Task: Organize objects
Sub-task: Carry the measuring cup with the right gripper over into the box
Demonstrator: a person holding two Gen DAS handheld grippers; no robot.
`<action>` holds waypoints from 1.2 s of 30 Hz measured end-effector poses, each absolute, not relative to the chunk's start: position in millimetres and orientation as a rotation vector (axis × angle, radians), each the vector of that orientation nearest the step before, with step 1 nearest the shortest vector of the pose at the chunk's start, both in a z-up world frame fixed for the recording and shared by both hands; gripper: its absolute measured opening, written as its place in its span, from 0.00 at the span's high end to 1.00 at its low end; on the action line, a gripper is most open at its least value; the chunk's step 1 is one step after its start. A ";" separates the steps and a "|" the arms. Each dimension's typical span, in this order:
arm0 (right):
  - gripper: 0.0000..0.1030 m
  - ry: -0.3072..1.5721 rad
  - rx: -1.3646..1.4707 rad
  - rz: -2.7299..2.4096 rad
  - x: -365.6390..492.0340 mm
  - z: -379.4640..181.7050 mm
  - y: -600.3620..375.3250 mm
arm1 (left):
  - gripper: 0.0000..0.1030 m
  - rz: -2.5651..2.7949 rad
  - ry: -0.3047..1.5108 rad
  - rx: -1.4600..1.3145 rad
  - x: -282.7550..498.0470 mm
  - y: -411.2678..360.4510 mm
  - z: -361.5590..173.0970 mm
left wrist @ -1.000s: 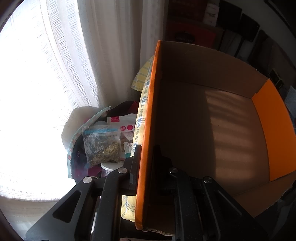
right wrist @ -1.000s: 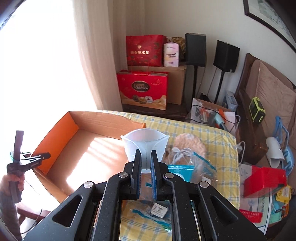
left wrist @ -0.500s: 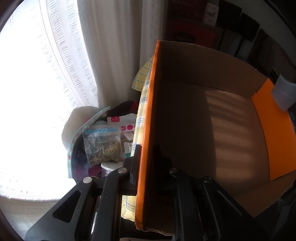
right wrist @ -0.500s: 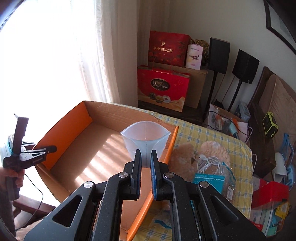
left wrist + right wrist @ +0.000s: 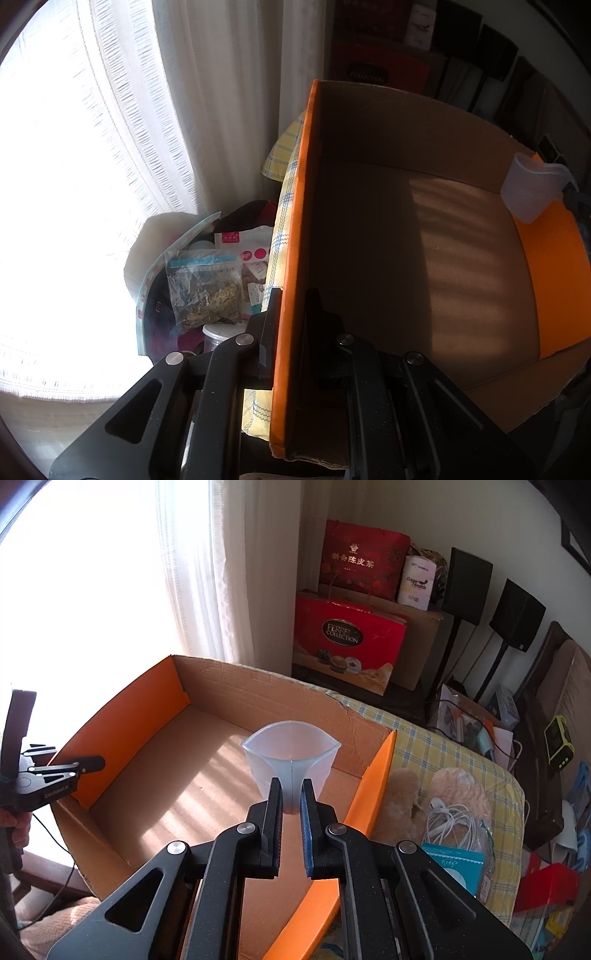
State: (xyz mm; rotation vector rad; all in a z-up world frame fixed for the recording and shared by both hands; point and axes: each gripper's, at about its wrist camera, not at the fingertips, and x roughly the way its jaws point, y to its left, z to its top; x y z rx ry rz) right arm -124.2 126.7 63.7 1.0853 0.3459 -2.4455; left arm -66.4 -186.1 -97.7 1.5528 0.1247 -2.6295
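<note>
The right gripper (image 5: pixel 291 805) was clamped narrowly on the near wall of a translucent plastic cup (image 5: pixel 290 762), holding it upright and off the floor of the cardboard box (image 5: pixel 229 716), just inside the box's orange flap on the bed side. Carried by its rim edge like this, the cup kept its mouth up and its base free, which looked suited to setting it straight down on the bare cardboard bottom. In the left wrist view the same cup (image 5: pixel 528 190) showed at the far end of the box, above the orange inner wall. The left gripper (image 5: pixel 291 328) was pinched shut on the box's opposite orange wall (image 5: pixel 291 258), one finger outside and one inside; the likely reason was to brace the light, empty box so it would not slide or tip on the bed while the other hand loaded it. The box sat on a yellow checked bedcover (image 5: pixel 436 746), and the remaining items lay just beyond its flap: a pair of fluffy tan slippers (image 5: pixel 458 790), a bagged coil of white earphones (image 5: pixel 454 823) and a teal packet (image 5: pixel 458 864). They were close enough to be reached in turn. By this reckoning the job was at its start, since the box held nothing yet and the cup had not touched down.
</note>
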 end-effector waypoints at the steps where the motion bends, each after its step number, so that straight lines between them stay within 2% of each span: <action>1: 0.93 0.354 1.099 -2.434 -128.0 59.8 125.0 | 0.89 -2.628 0.124 1.554 -66.6 -186.6 -98.1; 19: 0.93 0.504 1.182 -2.342 -141.7 23.3 109.0 | 0.89 -2.630 0.099 1.562 -65.7 -187.8 -100.7; 24: 0.93 0.491 1.175 -2.324 -139.2 30.8 102.6 | 0.89 -2.633 0.110 1.564 -66.0 -189.2 -102.1; 29: 0.93 0.475 1.107 -2.264 -125.1 47.8 74.1 | 0.89 -2.635 0.115 1.565 -65.8 -190.3 -103.3; 36: 0.93 0.491 1.093 -2.162 -106.6 40.4 18.3 | 0.89 -2.634 0.109 1.568 -65.8 -190.6 -104.9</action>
